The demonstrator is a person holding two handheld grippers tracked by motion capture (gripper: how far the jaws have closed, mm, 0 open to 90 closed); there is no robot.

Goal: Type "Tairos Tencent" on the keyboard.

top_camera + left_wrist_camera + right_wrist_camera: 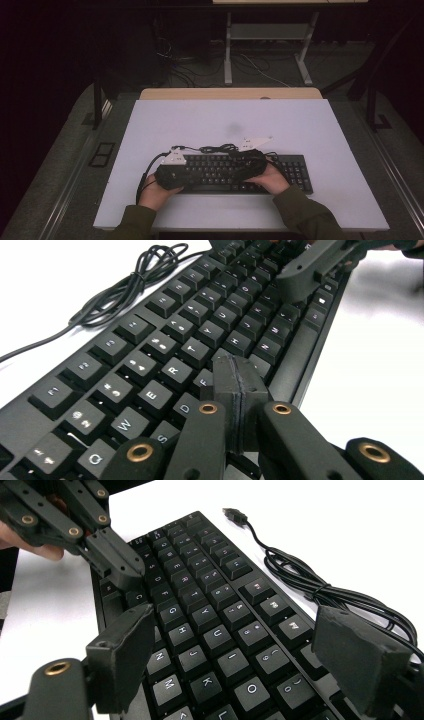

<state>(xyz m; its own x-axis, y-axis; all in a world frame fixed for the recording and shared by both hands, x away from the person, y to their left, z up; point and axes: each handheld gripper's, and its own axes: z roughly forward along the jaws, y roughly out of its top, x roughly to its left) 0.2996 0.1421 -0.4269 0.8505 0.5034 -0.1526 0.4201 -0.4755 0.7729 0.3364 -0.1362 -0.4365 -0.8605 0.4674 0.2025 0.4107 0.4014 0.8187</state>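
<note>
We see a flat black plastic computer keyboard [240, 173] lying on the near half of a white rectangular table top [220, 120], its long side running across the table, and both hands work over it. Nothing here serves as a container; the only loose thing beside the keyboard is its own thin black cable [122, 287], bunched in loops on the white surface just behind the key rows, with its plug end [234, 514] lying free. The left gripper [235, 377] has its two black jaws pressed flat together with nothing between them, and its closed tip sits over the keys around F and G, low enough that we cannot tell whether it touches them. The right gripper [240, 657] has its jaws spread wide, one on the near edge of the keyboard and the other over the far edge by the cable, and it grips nothing. From above, the left hand [157, 192] and the right hand [272, 180] hold the grippers close together over the middle of the keyboard. For writing, we can read white key letters: Q, W, E, R, T, S, D, F in the left gripper view, and G, H, U, N, M, K, O in the right gripper view. No brand name is legible.
</note>
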